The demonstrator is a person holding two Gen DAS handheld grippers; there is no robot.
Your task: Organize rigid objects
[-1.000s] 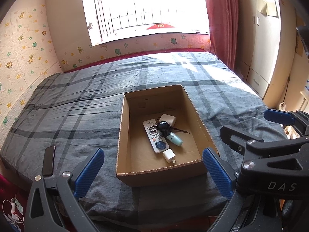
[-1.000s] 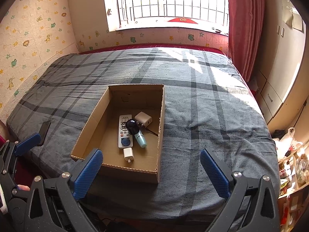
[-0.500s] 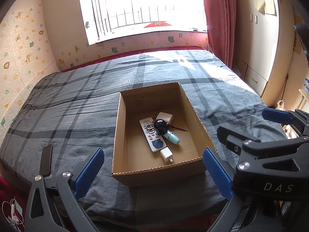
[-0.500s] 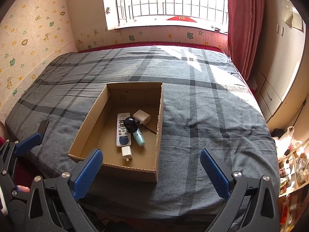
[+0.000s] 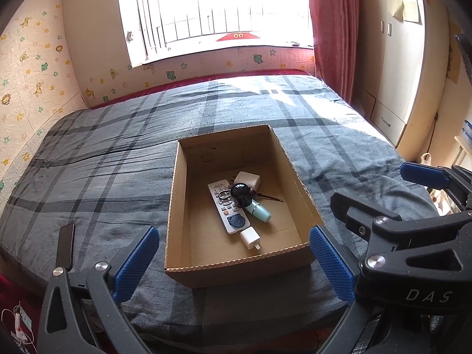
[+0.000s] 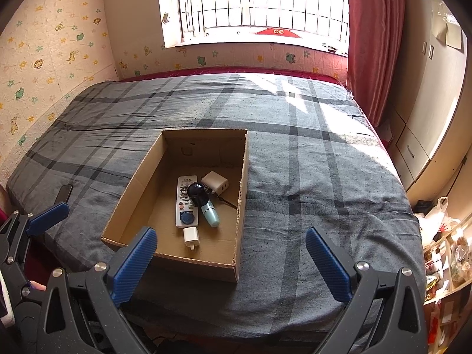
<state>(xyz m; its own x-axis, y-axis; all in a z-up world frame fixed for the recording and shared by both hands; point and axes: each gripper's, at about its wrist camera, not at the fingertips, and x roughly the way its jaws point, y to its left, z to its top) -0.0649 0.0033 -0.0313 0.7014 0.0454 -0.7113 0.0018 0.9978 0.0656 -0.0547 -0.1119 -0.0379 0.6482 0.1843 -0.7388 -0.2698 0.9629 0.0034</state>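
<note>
Cardboard box (image 5: 180, 206) holds one remote (image 5: 225, 206), two chargers (image 5: 250, 237); both grippers' jaws spread, empty.

Bed (image 5: 118, 177) with grey plaid cover, barred window (image 6: 259, 3), red curtain (image 6: 374, 44), cream wardrobe (image 5: 407, 67), animal-sticker wallpaper (image 6: 44, 59)

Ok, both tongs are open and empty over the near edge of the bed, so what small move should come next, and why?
Probably lower the left tongs into the cardboard box toward the small white plug. It lies apart from the pile at the near end, while the remote sits under keys and a dark round thing.
</note>
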